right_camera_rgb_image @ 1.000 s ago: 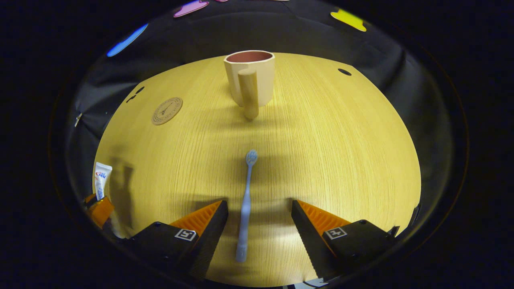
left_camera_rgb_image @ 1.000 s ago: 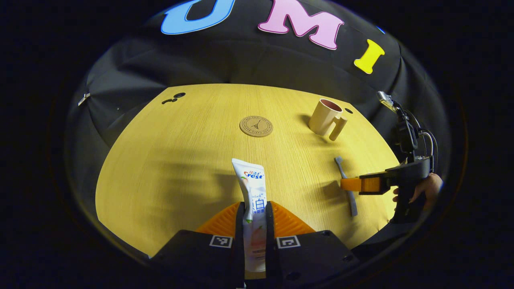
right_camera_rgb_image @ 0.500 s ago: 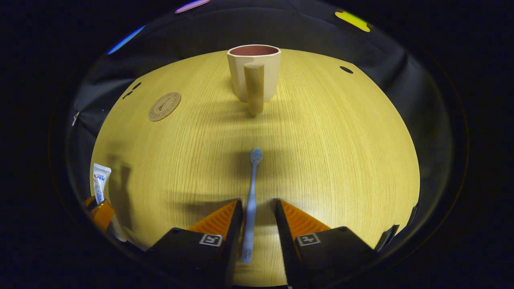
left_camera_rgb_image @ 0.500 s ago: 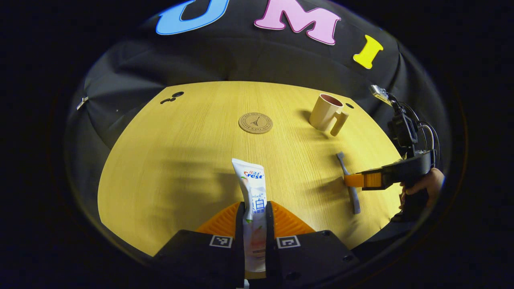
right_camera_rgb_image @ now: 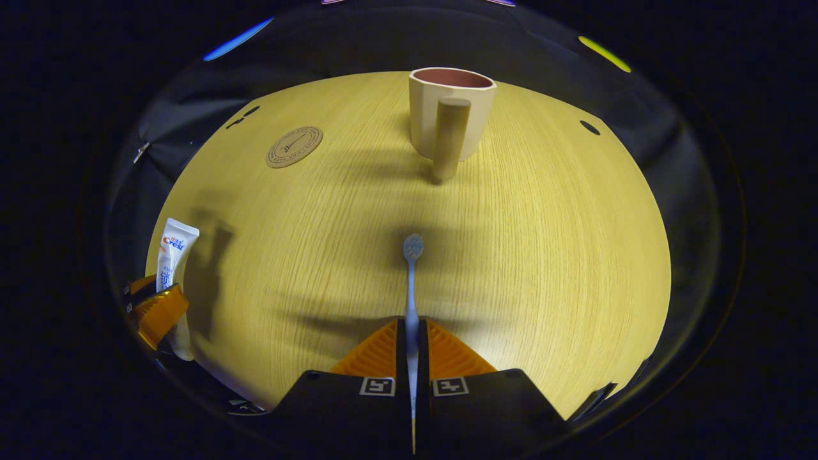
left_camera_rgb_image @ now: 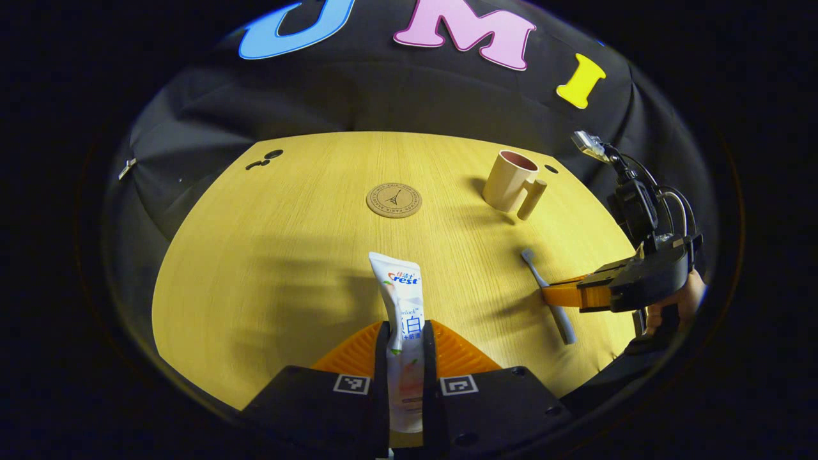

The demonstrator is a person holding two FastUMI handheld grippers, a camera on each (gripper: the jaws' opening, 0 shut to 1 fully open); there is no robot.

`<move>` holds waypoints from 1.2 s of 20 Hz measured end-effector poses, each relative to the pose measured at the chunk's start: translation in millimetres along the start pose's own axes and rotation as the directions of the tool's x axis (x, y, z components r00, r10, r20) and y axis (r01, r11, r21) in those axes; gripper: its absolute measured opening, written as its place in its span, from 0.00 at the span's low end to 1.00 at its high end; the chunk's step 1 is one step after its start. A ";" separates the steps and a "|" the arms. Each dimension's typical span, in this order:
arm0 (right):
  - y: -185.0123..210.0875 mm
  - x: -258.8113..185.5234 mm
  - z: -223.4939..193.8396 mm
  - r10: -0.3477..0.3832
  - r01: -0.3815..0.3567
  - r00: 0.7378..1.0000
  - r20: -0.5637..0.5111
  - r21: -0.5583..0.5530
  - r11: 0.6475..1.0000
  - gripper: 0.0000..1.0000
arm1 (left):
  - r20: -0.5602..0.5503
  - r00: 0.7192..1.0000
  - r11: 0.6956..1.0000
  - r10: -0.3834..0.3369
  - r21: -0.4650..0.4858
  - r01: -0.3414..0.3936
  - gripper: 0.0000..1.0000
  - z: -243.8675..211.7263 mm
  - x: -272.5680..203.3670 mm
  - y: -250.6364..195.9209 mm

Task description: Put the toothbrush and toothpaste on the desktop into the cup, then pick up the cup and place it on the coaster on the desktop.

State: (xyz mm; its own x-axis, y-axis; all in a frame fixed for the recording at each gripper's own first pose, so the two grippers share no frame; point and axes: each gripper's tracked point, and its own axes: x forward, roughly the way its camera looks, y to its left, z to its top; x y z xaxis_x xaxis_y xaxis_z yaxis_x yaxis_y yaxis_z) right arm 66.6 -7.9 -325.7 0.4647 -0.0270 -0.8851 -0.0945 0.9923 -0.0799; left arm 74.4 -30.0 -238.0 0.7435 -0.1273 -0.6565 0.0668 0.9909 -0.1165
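Toothpaste (left_camera_rgb_image: 402,306): clamped upright between the fingers of the left gripper (left_camera_rgb_image: 405,342), tube end pointing forward over the table (left_camera_rgb_image: 268,255). Toothbrush (right_camera_rgb_image: 411,281): handle pinched between the closed fingers of the right gripper (right_camera_rgb_image: 412,338), head pointing toward the cup (right_camera_rgb_image: 450,115); whether it is off the table yet I cannot tell. Cup stands upright at the far side, handle toward the right gripper, nothing visible inside. Coaster (left_camera_rgb_image: 394,200) lies bare, well apart from the cup. Judgement: both grasps made, early stage. Remaining: carry both items to the cup, drop them in, then lift the cup onto the coaster.
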 end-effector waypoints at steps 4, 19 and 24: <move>-19.3 -18.2 4.1 0.022 -0.024 0.999 0.030 0.057 0.998 0.06 | 0.095 0.995 1.000 -0.016 -0.010 0.017 0.25 31.0 -5.7 -10.9; -101.7 -100.5 57.2 0.186 -0.223 0.949 0.253 0.127 0.967 0.06 | 0.549 0.824 0.989 -0.140 0.032 0.147 0.25 285.1 7.0 -138.5; -119.3 -103.7 53.2 0.180 -0.216 0.953 0.243 0.131 0.968 0.06 | 0.610 0.762 0.975 -0.216 0.096 0.200 0.25 329.1 37.4 -179.2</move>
State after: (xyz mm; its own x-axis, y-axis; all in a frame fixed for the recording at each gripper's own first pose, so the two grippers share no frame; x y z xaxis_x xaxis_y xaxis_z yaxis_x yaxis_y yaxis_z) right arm 76.5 -117.1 -199.9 0.6399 0.1820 -0.7466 -0.0765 0.9818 0.1738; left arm 309.2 -198.3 3.7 0.9583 -0.2850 -0.0204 0.2774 0.9450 -0.1734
